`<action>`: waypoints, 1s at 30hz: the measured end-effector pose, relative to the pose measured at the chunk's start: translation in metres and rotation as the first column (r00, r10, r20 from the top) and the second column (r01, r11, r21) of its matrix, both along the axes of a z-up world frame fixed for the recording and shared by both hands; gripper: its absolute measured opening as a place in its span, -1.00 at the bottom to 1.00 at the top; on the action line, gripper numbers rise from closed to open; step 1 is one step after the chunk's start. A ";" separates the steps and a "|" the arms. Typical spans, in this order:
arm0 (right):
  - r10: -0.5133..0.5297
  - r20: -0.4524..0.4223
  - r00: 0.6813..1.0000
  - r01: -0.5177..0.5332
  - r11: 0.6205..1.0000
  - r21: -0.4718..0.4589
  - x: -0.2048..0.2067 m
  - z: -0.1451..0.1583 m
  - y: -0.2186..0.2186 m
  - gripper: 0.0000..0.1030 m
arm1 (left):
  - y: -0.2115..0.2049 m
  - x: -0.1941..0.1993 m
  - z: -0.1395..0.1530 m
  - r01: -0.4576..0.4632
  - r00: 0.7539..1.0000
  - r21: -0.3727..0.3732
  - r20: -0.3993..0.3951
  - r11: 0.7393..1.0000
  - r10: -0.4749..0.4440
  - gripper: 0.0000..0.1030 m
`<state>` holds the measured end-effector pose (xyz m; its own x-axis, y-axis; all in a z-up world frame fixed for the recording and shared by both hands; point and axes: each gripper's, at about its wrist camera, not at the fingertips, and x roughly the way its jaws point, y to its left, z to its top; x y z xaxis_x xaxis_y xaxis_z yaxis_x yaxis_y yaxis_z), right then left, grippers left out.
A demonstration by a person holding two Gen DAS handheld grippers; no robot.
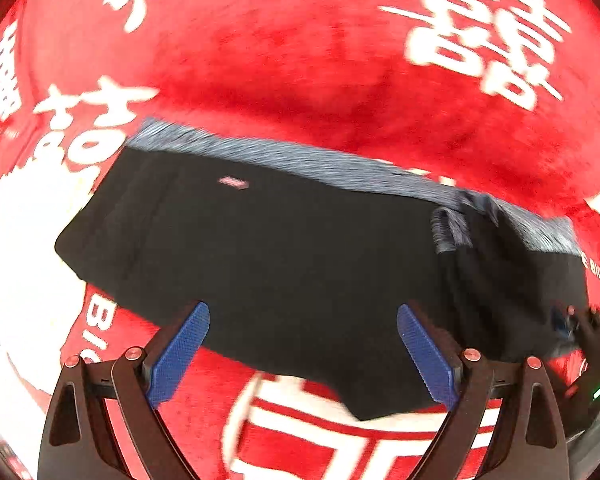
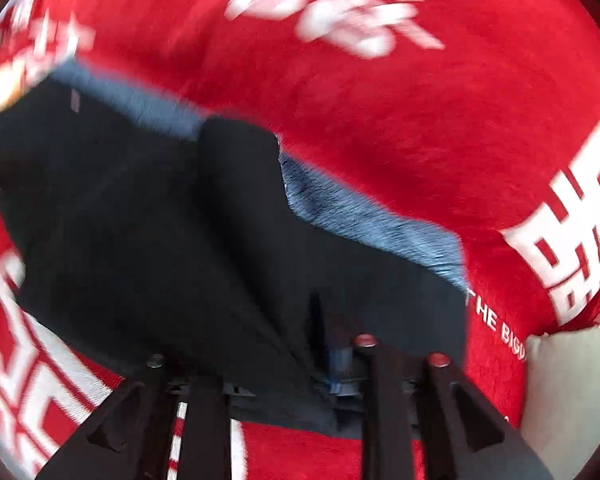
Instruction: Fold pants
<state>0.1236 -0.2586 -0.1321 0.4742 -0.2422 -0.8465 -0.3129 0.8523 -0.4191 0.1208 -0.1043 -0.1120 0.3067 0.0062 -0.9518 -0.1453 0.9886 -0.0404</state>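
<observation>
While the black pants (image 1: 284, 264) lie partly folded on the red printed blanket (image 1: 300, 64), the left gripper (image 1: 302, 354) hovers spread and empty. The right gripper (image 2: 284, 364) sits against bunched cloth; its grip cannot be told, and folds likely remain.

1. Pants (image 1: 284, 248) lie flat on the blanket (image 1: 300, 60), waistband (image 1: 300, 160) along their far edge.
2. A fold of cloth (image 2: 240, 200) lies over the waistband near the pants' right end.
3. Pillow (image 2: 572, 380) at the blanket's near right edge.
</observation>
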 end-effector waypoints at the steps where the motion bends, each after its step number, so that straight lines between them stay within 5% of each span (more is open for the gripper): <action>1: 0.013 0.007 1.000 -0.013 0.999 -0.036 -0.007 -0.004 0.006 -0.24 | 0.005 0.000 -0.001 -0.016 1.000 -0.006 -0.002 1.000 0.016 0.86; 3: 0.053 0.016 0.998 -0.052 0.998 -0.035 -0.017 0.004 0.015 -0.05 | 0.012 0.002 -0.003 -0.041 0.999 -0.024 0.000 0.999 0.041 0.86; 7: 0.045 -0.037 0.998 -0.039 0.986 0.162 -0.030 0.039 -0.003 0.04 | -0.007 0.019 -0.014 -0.006 1.000 -0.065 -0.020 0.998 0.004 0.87; 13: -0.202 -0.110 0.973 0.230 0.857 0.460 -0.014 0.070 -0.095 0.05 | -0.063 0.040 0.001 0.171 0.985 -0.213 0.017 0.962 -0.172 0.87; 18: -0.149 -0.110 0.983 0.185 0.816 0.548 -0.019 0.086 -0.097 0.08 | -0.092 0.050 0.022 0.259 0.966 -0.264 0.062 0.929 -0.252 0.87; 21: -0.059 -0.133 0.989 0.126 0.804 0.581 -0.021 0.087 -0.085 0.08 | -0.086 0.054 0.013 0.253 0.967 -0.214 0.029 0.944 -0.253 0.87; 23: -0.028 -0.197 0.980 0.149 0.758 0.635 -0.018 0.079 -0.080 0.08 | -0.080 0.053 0.002 0.213 0.974 -0.180 -0.032 0.960 -0.222 0.86; 28: -0.215 -0.186 0.959 0.284 0.770 0.572 0.003 0.064 -0.101 0.07 | -0.069 0.048 -0.001 0.185 0.979 -0.182 -0.046 0.966 -0.196 0.86; 30: -0.276 -0.324 0.905 0.419 0.708 0.568 0.012 0.032 -0.118 0.00 | -0.073 0.049 0.000 0.198 0.976 -0.216 -0.040 0.956 -0.212 0.86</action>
<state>0.1354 -0.3770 -0.1001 0.2663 0.2481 -0.9314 0.0440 0.9622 0.2689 0.1699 -0.1776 -0.1123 0.2206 -0.2522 -0.9422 0.0509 0.9677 -0.2470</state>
